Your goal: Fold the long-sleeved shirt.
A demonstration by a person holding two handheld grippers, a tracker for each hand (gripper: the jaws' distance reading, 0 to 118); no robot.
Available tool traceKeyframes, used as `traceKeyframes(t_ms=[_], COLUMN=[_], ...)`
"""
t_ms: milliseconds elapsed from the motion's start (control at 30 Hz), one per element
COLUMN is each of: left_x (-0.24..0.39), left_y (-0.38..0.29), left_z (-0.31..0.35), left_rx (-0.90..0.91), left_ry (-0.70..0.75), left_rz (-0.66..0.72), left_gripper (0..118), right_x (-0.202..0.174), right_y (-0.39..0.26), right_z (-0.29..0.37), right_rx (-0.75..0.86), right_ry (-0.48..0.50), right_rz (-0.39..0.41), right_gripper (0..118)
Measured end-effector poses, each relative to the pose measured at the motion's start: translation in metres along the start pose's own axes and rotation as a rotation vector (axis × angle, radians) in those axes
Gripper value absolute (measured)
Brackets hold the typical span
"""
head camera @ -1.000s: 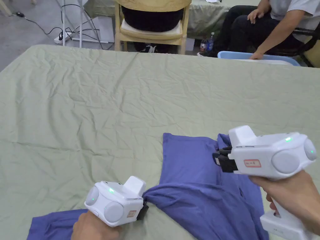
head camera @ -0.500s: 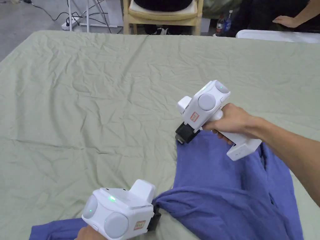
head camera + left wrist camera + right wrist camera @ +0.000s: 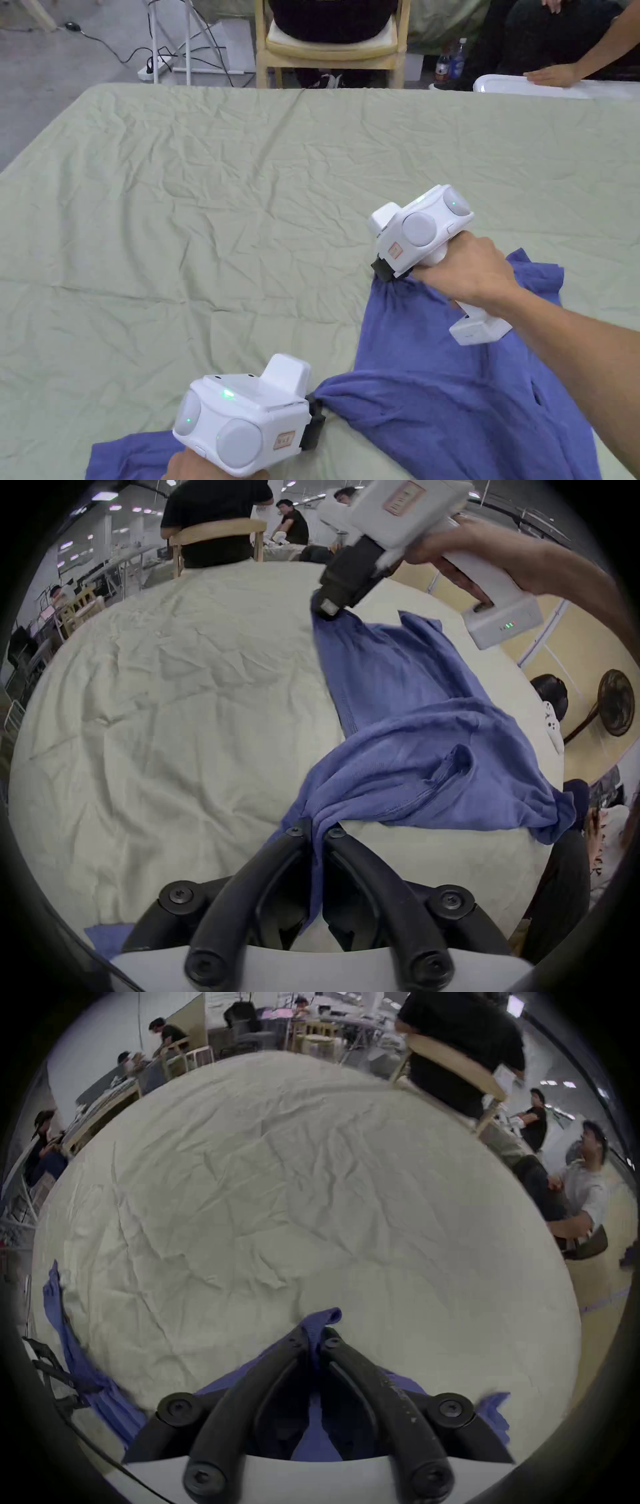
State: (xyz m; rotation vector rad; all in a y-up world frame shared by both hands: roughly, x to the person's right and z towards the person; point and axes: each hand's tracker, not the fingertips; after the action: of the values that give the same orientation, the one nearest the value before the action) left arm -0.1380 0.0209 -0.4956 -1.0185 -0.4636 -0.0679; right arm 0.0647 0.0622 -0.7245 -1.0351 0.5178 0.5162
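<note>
A blue long-sleeved shirt [image 3: 437, 387] lies rumpled across the lower right of the head view, on the desk [image 3: 187, 219] under a wrinkled green sheet. The left gripper [image 3: 314, 830], at the bottom centre, pinches a bunched fold of it. The right gripper [image 3: 313, 1333], right of centre, pinches its far corner.

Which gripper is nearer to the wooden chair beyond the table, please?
Right. The right gripper grips the shirt farther up the table, toward the chair; the left gripper clamps the shirt at the near edge.
</note>
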Motion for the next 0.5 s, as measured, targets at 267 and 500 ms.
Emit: traceKeyframes(t_ms=[267, 500], left_x=[-0.003, -0.014], left_y=[0.028, 0.093], left_z=[0.092, 0.202], left_rx=[0.170, 0.349], left_ry=[0.061, 0.143], left_rz=[-0.035, -0.091], left_gripper=[4, 4], right_x=[0.038, 0.055], right_y=[-0.043, -0.082], right_z=[0.186, 0.344], right_rx=[0.265, 0.448], right_ry=[-0.055, -0.181], right_rz=[-0.180, -0.272], right_gripper=[7, 7])
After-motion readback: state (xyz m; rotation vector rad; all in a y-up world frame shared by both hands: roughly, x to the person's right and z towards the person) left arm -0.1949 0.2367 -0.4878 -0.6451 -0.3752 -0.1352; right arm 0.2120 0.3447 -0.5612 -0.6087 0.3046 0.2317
